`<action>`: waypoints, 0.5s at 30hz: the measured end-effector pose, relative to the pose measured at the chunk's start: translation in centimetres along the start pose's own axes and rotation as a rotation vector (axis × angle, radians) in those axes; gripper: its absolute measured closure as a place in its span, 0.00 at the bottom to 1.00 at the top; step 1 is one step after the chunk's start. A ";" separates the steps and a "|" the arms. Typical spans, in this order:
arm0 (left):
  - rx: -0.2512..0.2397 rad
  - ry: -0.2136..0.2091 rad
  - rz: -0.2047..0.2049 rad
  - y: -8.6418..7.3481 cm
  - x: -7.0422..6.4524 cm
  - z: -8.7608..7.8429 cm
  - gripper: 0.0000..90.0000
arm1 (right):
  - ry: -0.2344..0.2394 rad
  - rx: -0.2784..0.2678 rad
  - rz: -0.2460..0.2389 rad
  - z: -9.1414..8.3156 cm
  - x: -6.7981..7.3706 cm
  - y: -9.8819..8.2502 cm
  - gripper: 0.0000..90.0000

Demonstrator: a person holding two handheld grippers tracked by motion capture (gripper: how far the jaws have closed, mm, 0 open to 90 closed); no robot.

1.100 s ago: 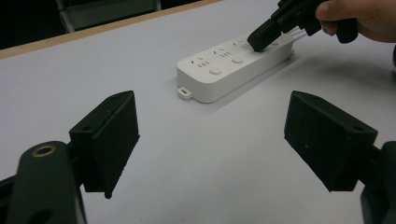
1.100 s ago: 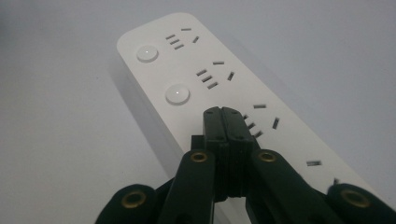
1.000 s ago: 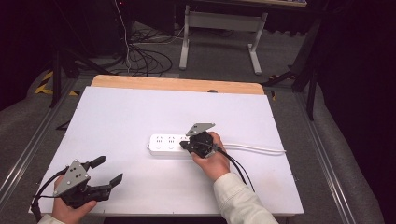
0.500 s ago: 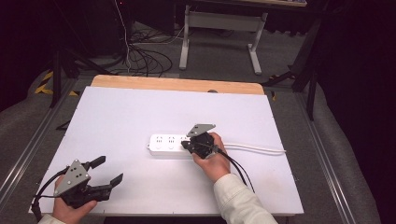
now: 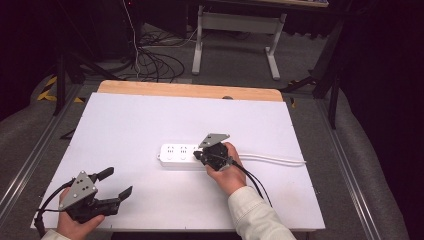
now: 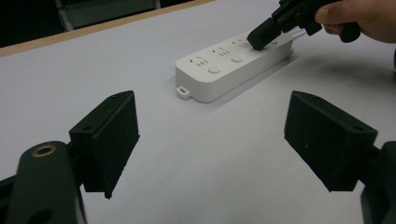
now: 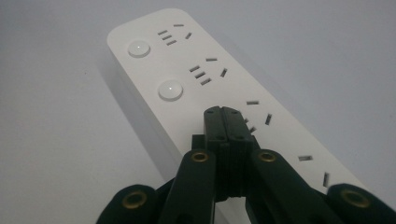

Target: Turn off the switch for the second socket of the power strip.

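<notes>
White power strip [image 5: 182,156] lies mid-table on the white table [image 5: 125,125], its cord running off right. Right gripper [image 7: 227,116] jaws pressed together, nothing held, tips down on the strip's top by its third button. Left gripper [image 5: 116,183] at near left corner, well apart, jaws wide open, empty.

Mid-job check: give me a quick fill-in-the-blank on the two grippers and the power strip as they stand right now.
1. The right gripper has its jaws ____ and its tip is over the power strip.
2. The left gripper has its jaws ____, with nothing between them.
3. The power strip is ____ in colour.
4. The power strip's cable runs toward the table's ____ side in the high view.

Missing words: shut; open; white; right
</notes>
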State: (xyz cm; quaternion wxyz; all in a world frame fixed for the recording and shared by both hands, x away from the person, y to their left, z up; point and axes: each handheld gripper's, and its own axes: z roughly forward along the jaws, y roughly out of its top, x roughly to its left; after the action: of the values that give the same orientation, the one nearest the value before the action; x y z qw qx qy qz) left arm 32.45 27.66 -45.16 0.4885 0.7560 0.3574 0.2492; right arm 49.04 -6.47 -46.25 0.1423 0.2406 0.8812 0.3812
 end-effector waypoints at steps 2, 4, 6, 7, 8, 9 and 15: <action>-0.002 0.000 -0.001 0.0 0.0 0.0 0.20 | -0.011 0.009 -0.014 0.1 0.3 0.2 1.00; 0.001 0.000 0.004 0.0 0.0 0.0 0.20 | -0.029 0.019 -0.045 0.1 0.6 0.3 1.00; 0.000 0.003 0.000 0.0 0.0 0.0 0.20 | -0.022 0.013 -0.023 0.2 0.5 0.2 1.00; 0.001 0.002 -0.002 0.0 0.0 0.0 0.20 | -0.017 0.008 -0.017 0.2 0.5 0.2 1.00; 0.001 0.001 -0.003 0.0 0.0 0.0 0.20 | -0.017 0.008 -0.018 0.2 0.4 0.1 1.00; 0.000 0.001 -0.004 0.0 0.0 0.0 0.20 | -0.017 0.005 -0.020 0.2 0.5 0.1 1.00; -0.002 0.002 -0.009 0.0 0.1 0.0 0.20 | -0.015 -0.008 0.002 -0.5 0.1 0.3 1.00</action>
State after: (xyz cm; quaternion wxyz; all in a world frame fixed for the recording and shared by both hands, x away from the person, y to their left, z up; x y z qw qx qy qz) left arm 32.48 27.78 -45.16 0.4903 0.7535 0.3610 0.2481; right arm 48.84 -6.56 -45.72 0.1497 0.2438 0.8783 0.3831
